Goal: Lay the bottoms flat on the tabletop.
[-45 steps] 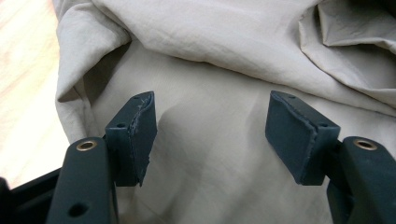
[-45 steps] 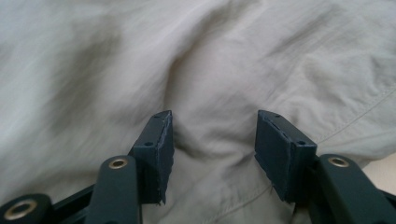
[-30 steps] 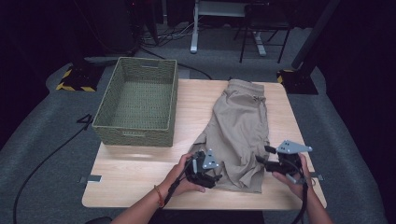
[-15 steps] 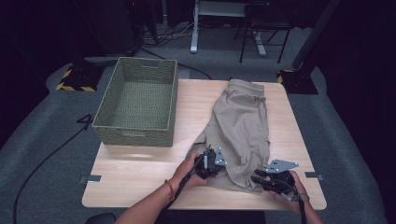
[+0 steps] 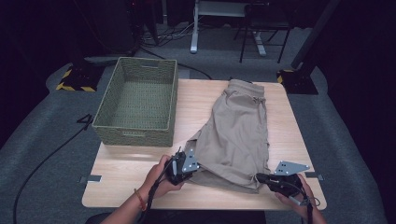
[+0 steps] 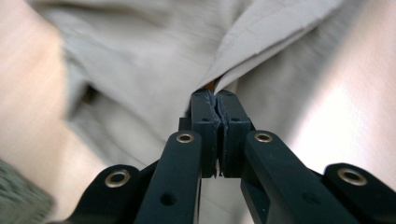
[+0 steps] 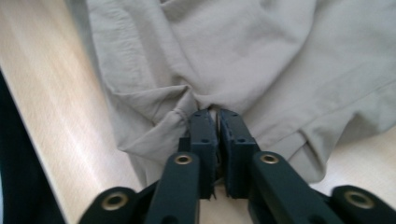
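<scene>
Both grippers are on the khaki shorts (image 5: 238,130) now, and this looks like the opening of a fold. The shorts lie flat on the worktop (image 5: 135,186) just beside the woven basket (image 5: 137,105), waistband at the far end, leg hems at the end nearest the person.

The left gripper (image 5: 187,164) sits at the hem corner on the basket side. Its jaws have just been closing, and in the left gripper view they stand pressed together with a fold of the khaki cloth (image 6: 261,42) pinched between the tips.

The right gripper (image 5: 261,178) is at the opposite hem corner, the one away from the basket. Its jaws have just been closing too, and the right gripper view shows them nipping a bunched bit of the hem (image 7: 173,121).

So the pick-up is done: both near corners are gripped. Nothing is folded yet; the shorts lie spread at full length, barely lifted at the corners. The basket stands empty. What's left, by my reading, is nearly everything: lift the hem end, carry it over towards the waistband, lay it down, then probably move the folded shorts into the basket.
</scene>
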Motion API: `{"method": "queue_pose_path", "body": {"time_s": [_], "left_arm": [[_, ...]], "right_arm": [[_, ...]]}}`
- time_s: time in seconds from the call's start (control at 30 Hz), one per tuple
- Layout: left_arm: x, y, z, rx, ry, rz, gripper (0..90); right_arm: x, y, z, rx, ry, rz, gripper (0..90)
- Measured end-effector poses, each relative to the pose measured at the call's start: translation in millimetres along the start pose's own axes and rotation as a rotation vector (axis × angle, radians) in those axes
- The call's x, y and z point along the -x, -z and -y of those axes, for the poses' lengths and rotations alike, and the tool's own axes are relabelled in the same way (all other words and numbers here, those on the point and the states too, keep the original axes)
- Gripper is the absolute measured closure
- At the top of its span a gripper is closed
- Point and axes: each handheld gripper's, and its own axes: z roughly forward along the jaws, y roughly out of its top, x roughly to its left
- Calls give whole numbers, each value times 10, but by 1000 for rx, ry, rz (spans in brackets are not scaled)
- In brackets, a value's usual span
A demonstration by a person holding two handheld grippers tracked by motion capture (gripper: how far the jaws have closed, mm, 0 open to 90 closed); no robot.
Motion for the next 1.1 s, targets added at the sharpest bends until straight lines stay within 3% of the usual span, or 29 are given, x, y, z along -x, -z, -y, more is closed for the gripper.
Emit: {"method": "queue_pose_path", "body": {"time_s": [0.03,0.1,0.27,0.37,0.47,0.57,0.67,0.8,0.87,0.9,0.97,1.0,1.1], "left_arm": [[52,-21,42,-22,-13,-11,872],[106,-60,114,-44,-18,16,873],[191,-76,276,-69,12,57,852],[190,25,299,-50,29,63,714],[108,168,254,11,88,70,516],[-46,232,164,80,118,93,405],[-206,151,52,85,119,44,348],[-351,-105,-35,55,89,60,401],[-379,-262,-42,24,89,94,407],[-372,-320,-37,12,85,109,443],[-341,-393,-26,-6,75,121,460],[-309,-439,-11,-15,70,148,483],[-202,-509,34,-45,49,162,506]], "right_arm": [[-11,-9,22,-15,0,-3,822],[-24,-10,88,-35,-21,12,806],[-36,69,294,-42,-76,6,745],[-22,129,322,-15,-91,53,606],[11,172,244,10,-67,100,494],[113,225,36,75,-61,131,419],[229,143,-177,79,-29,166,366],[481,-127,-343,52,-23,179,361],[584,-273,-365,27,-9,192,367],[648,-349,-353,25,-24,160,380],[709,-438,-322,-8,-40,142,374],[723,-461,-301,-13,-49,134,381],[699,-500,-210,-38,-31,115,382]]}}
